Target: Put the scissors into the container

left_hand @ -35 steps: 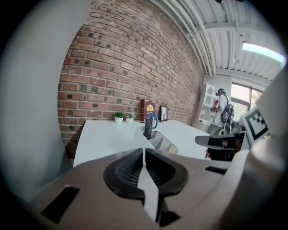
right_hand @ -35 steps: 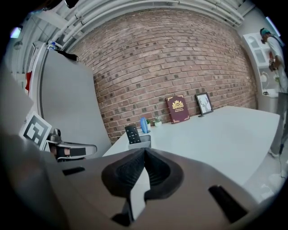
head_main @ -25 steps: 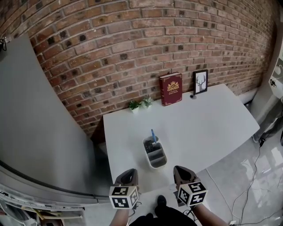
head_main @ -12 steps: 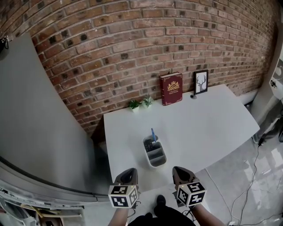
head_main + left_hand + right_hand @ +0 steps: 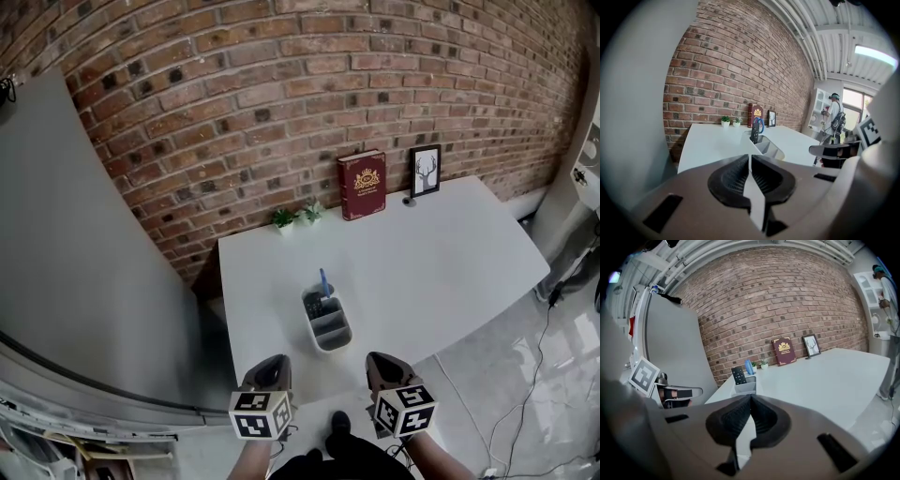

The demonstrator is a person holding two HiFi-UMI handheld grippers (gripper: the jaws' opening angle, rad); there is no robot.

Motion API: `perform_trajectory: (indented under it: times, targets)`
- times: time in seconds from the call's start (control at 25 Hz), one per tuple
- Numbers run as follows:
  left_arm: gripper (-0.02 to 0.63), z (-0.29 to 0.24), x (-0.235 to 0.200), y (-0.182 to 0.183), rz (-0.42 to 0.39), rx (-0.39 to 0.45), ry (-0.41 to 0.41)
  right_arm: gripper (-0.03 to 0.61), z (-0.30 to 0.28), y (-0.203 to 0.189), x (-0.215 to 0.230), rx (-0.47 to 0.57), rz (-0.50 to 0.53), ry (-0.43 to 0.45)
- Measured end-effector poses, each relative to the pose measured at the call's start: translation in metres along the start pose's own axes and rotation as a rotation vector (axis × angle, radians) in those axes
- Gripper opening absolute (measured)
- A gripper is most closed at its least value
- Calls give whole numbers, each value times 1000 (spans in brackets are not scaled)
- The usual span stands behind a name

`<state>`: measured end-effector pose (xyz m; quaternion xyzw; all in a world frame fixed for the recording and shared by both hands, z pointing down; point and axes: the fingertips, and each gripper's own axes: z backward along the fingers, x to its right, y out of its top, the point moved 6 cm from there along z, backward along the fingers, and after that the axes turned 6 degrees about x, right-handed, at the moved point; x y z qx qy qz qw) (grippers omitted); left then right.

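Hardly anything had shifted over the last second. The left gripper [image 5: 271,366] and right gripper [image 5: 381,364] stayed low by the near edge of the worktop [image 5: 441,253], each with its jaws pressed together on nothing. The scissors [image 5: 323,281] stood blue handles up in the far compartment of the container [image 5: 337,346], beside a black remote [image 5: 738,375], well apart from both grippers. That stillness suggested the task was done and the person was simply holding back.
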<state>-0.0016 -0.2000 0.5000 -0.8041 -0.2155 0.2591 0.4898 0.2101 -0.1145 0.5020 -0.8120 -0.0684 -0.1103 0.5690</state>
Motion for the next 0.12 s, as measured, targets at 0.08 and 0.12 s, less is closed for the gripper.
perform_trajectory:
  times: [0.08, 0.12]
  targets:
    - [23, 0, 1, 0, -1, -2, -1, 0, 1, 0, 1, 0, -3, -2]
    - [22, 0, 1, 0, -1, -3, -1, 0, 1, 0, 1, 0, -4, -3]
